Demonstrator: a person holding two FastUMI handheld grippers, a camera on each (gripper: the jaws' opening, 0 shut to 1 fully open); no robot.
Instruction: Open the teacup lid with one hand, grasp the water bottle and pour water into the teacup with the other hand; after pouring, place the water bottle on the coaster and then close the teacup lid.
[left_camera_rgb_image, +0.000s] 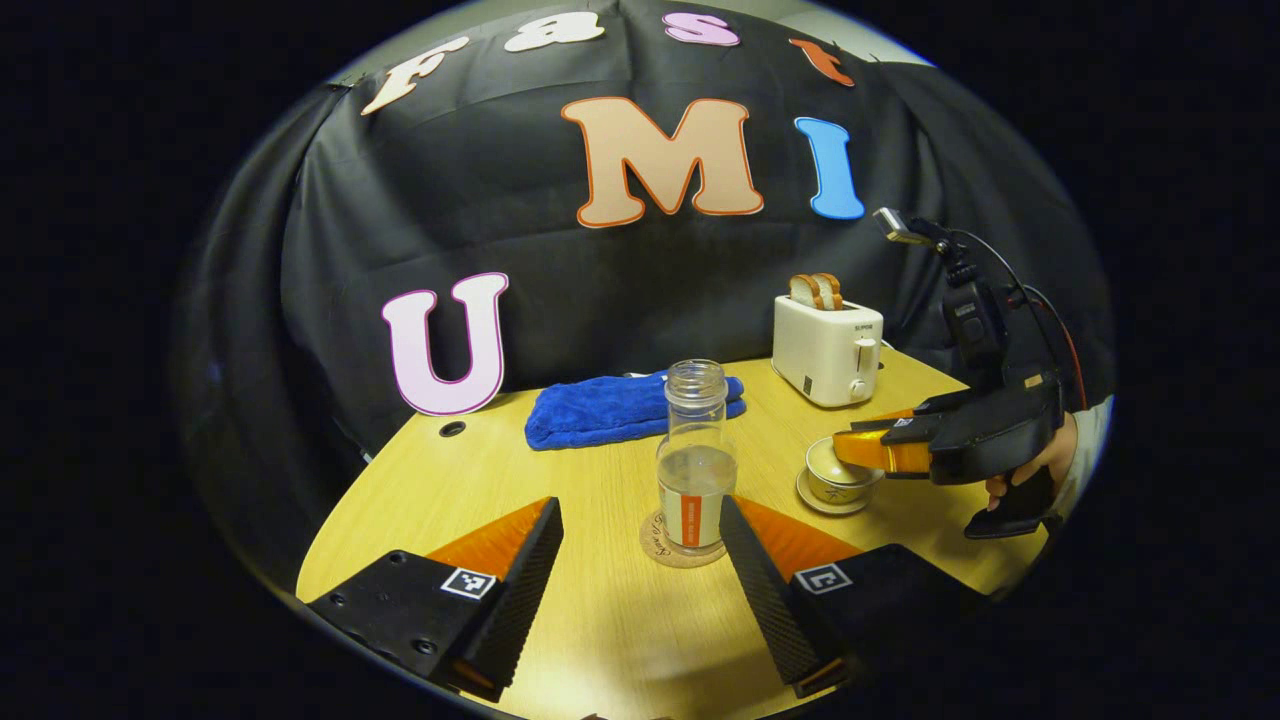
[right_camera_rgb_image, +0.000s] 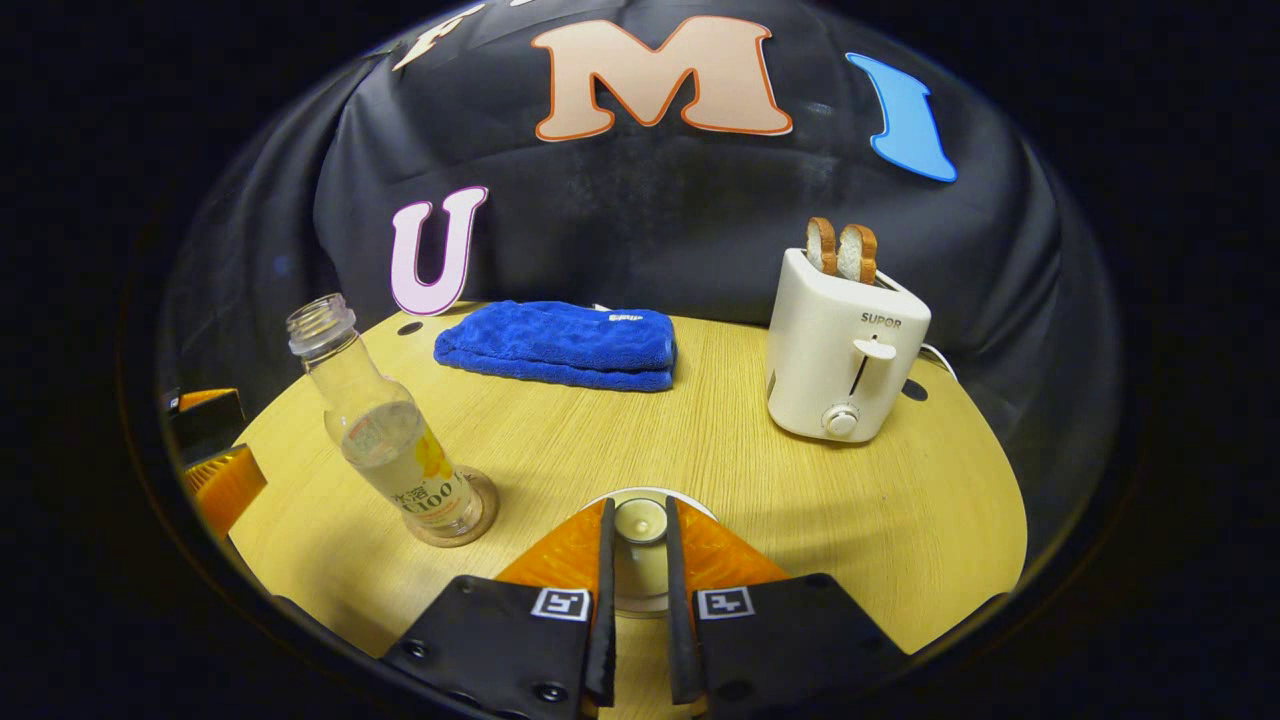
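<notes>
Two hand-held grippers work over a round wooden surface in the booth. In the left gripper view, the left hand-held gripper stands wide open, its fingers apart on either side of the uncapped water bottle without touching it; the bottle stands upright on a cork coaster, partly filled with clear liquid. To the right, the right hand-held gripper, held by a hand, reaches over the lidded teacup on its saucer, its fingers at the lid. Behind lie a folded blue towel and a white toaster with two slices of bread. In the right gripper view, the right hand-held gripper is drawn narrow, its fingers closed on the small knob of the teacup lid, which sits directly below on the cup. The water bottle appears at left on its coaster, with part of the left hand-held gripper at the far left edge. The blue towel and toaster with bread stand farther back on the surface.
</notes>
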